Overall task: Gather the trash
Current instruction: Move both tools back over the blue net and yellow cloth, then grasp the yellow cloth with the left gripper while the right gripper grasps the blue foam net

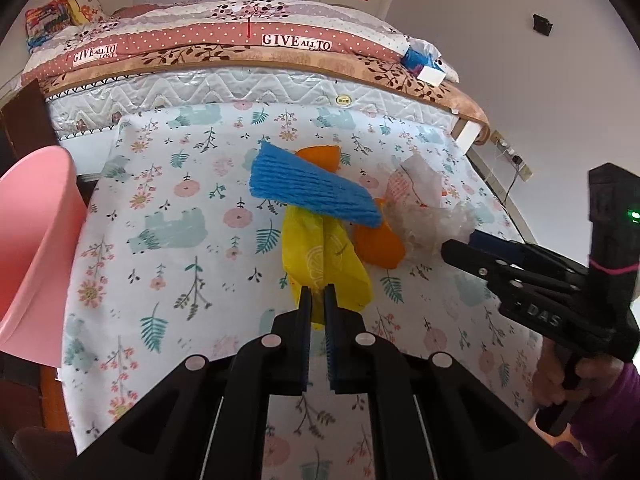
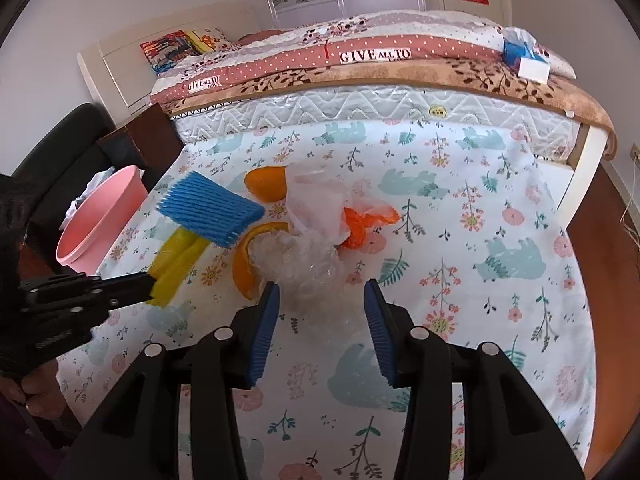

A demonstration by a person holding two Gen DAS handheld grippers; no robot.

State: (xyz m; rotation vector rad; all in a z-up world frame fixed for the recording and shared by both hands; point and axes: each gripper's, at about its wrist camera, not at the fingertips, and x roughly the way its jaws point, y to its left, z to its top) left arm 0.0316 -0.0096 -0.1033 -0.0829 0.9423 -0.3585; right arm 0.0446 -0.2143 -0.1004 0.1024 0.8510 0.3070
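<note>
A trash pile lies on the floral cloth: a yellow wrapper (image 1: 324, 264) (image 2: 178, 266), a blue foam net (image 1: 312, 190) (image 2: 210, 210), orange peels (image 1: 378, 246) (image 2: 244, 264), crumpled clear plastic (image 1: 432, 228) (image 2: 308, 264), a white bag (image 2: 320, 204) and an orange bag (image 2: 366, 220). My left gripper (image 1: 318, 296) (image 2: 150, 290) is shut on the near end of the yellow wrapper. My right gripper (image 2: 322, 292) (image 1: 446, 248) is open, its jaws on either side of the near edge of the clear plastic.
A pink bin (image 1: 32, 248) (image 2: 100, 220) stands off the table's left edge. A bed (image 1: 248, 44) with folded quilts runs along the far side of the table. A dark cabinet (image 2: 148, 140) stands by the bin.
</note>
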